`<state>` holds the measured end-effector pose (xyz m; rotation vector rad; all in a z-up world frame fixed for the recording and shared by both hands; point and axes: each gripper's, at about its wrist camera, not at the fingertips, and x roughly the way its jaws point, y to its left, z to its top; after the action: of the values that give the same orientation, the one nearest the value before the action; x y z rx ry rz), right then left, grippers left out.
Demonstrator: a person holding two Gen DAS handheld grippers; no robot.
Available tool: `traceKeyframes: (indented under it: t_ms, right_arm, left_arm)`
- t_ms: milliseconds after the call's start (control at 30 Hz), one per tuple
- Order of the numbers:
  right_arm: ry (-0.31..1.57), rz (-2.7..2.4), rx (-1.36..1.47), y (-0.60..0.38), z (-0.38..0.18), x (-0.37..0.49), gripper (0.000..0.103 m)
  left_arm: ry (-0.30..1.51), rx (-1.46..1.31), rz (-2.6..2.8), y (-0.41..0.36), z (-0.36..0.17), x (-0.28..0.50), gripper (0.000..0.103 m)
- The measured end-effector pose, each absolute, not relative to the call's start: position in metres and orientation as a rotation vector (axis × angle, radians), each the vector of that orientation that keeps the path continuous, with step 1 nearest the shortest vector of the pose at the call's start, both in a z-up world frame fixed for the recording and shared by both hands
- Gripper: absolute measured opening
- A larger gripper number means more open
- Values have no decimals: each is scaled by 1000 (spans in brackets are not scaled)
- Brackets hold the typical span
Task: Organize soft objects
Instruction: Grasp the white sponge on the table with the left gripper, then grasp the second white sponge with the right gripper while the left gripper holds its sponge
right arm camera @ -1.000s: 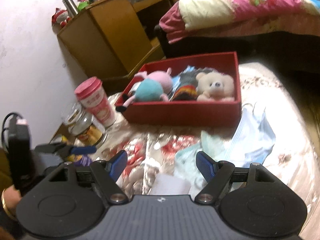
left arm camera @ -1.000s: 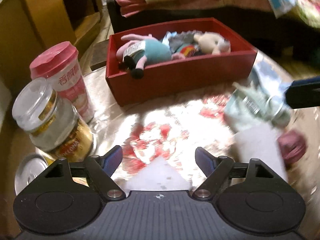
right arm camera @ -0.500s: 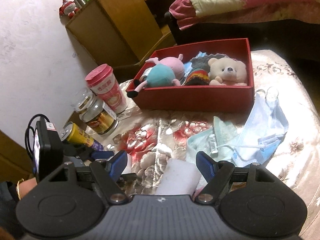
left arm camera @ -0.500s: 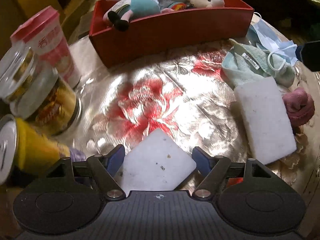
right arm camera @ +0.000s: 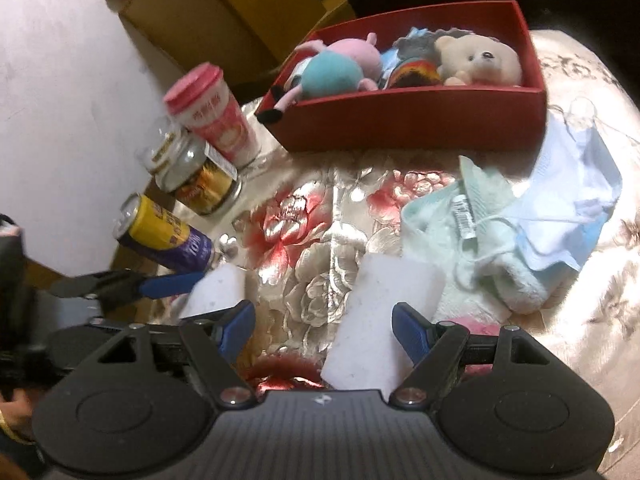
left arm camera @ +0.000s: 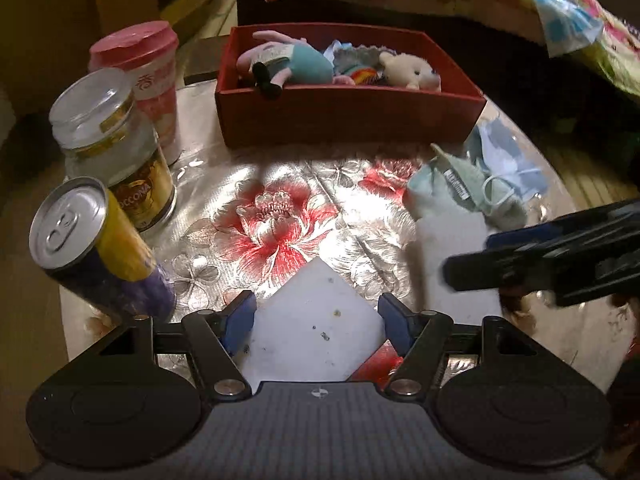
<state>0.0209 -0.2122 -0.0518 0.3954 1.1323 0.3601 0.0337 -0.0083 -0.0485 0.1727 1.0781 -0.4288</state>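
Observation:
A red box at the back of the table holds several plush toys, among them a cream bear. My left gripper is open with a white sponge lying between its fingers. My right gripper is open; a second white sponge lies beside its right finger. The right gripper also shows at the right in the left wrist view. A mint cloth and a blue face mask lie to the right, and a pink soft thing lies partly hidden beneath the right finger.
On the left stand a pink-lidded cup, a glass jar and a yellow and purple can. A wooden shelf unit and a bed lie beyond the flowered table.
Both grippers have come lower and closer to the white sponges. The left wrist view tilted up, then down, and now takes in the box and bed again. The right gripper has moved in beside the left.

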Motion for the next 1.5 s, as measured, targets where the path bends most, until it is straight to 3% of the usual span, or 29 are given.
traceKeyframes:
  t_ms: [167, 533, 733, 933, 967, 1033, 1133, 1233, 1500]
  right_arm:
    - [1210, 340, 365, -199, -62, 25, 52]
    - [1166, 224, 366, -214, -45, 14, 52]
    - [1271, 209, 354, -195, -78, 22, 52]
    - [1236, 187, 215, -168, -90, 34, 50]
    - [1230, 182, 216, -167, -89, 36, 49]
    - [1214, 200, 228, -171, -89, 37, 32]
    - [1207, 221, 245, -181, -86, 33, 16]
    - [1188, 248, 277, -191, -78, 29, 6]
    - [1180, 280, 327, -182, -85, 40, 0]
  left_arm:
    - [1085, 134, -428, -1, -45, 33, 67]
    - [1074, 58, -435, 7, -35, 39, 69]
    - [1080, 72, -433, 4, -39, 35, 69]
    - [1102, 75, -407, 6, -46, 38, 70]
    - [1106, 76, -404, 6, -48, 39, 70]
    - [1108, 77, -400, 5, -49, 40, 70]
    - [1111, 74, -402, 4, -49, 42, 70]
    - [1107, 70, -405, 2, -48, 44, 71]
    - [1112, 67, -406, -1, -50, 46, 71]
